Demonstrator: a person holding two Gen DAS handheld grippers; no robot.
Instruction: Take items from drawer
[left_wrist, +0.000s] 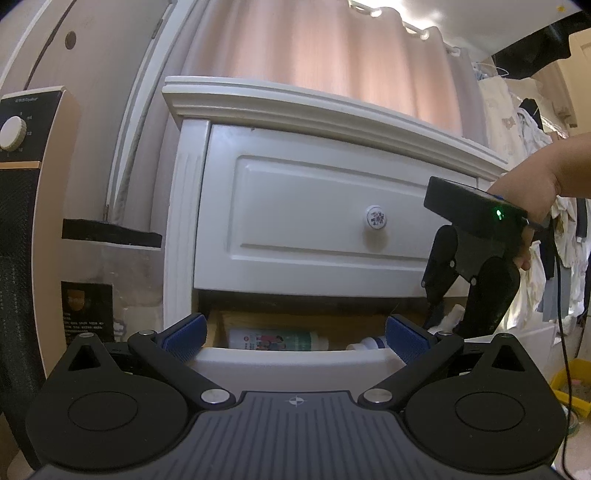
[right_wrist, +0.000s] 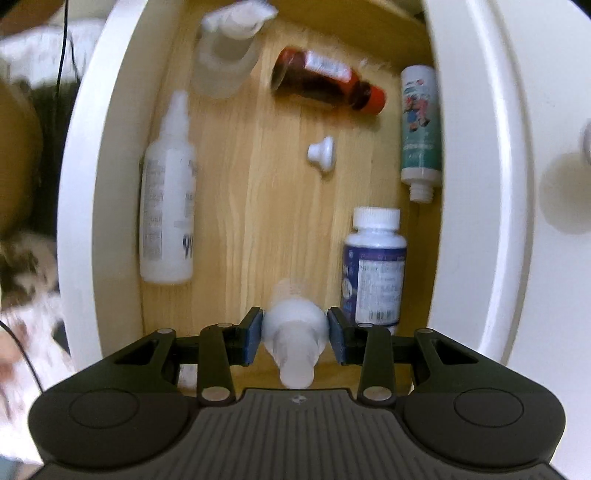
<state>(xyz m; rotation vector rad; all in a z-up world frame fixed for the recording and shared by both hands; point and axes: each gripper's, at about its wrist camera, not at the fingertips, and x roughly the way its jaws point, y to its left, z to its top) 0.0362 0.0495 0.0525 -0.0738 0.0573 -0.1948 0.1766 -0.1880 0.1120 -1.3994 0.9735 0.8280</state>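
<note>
With our right gripper (right_wrist: 295, 334) clamped across the body of a small frosted translucent plastic bottle (right_wrist: 295, 325) above the near end of the open wooden-floored drawer (right_wrist: 258, 184), we judge it light, slick and squeezable, while our left gripper (left_wrist: 295, 338) waits wide open, empty.

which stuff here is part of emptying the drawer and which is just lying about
Part of the job:
- open wooden-floored drawer
- frosted white plastic bottle in the right gripper
- tall white squeeze bottle
- brown bottle with red cap
- blue-labelled pill bottle
- green-labelled bottle
- small white knob-shaped piece

Just lying about:
- pink curtain
- hanging clothes
- black heater with dial
</note>
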